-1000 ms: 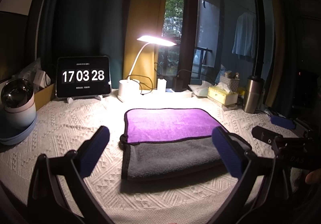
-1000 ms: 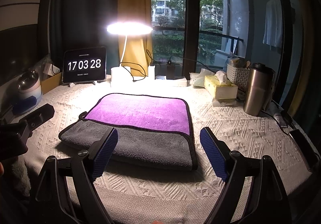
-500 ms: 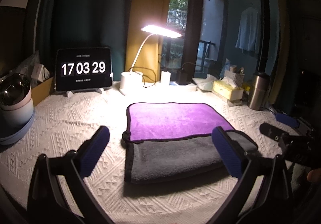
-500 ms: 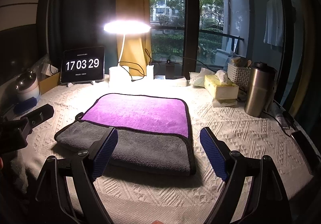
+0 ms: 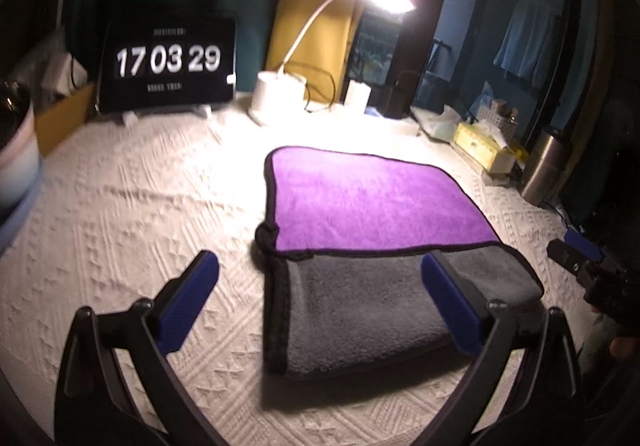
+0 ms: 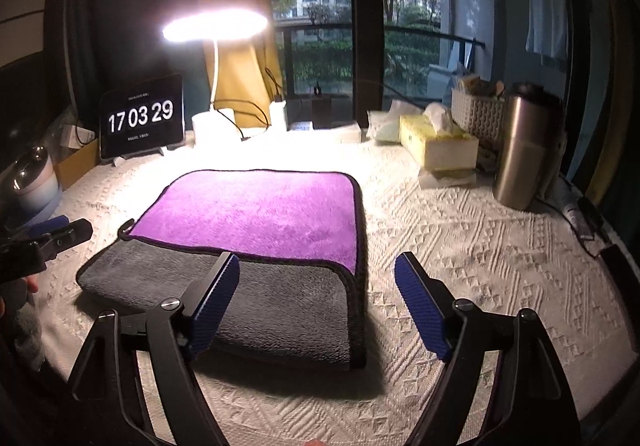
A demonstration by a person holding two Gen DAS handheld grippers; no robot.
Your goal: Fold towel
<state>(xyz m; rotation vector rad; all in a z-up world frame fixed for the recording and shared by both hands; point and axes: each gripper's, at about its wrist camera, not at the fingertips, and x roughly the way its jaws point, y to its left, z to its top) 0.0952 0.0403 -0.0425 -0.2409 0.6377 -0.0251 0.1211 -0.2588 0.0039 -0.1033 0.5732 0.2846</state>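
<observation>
**Towel waits between two open grippers**

The towel lies flat on the white tabletop, right in the middle, in front of the lamp. It looks already folded once: a purple part at the back and a gray part at the front, nearest the person. Its long side runs from left to right.

The left gripper hangs above the front left part of the towel. Its fingers are spread wide and hold nothing. One finger sits over bare tabletop and the other over the gray part.

The right gripper hangs above the front right corner. Its fingers are wide too, and empty. The towel's right edge lies between them.

Neither gripper touches the towel. Each one is close to its own side, so neither is clearly nearer.

The next fold could be side to side, I think. Then one gripper must pinch a short edge and carry it across to the other. The cloth is soft and thick, so the layers may slip apart.
</observation>
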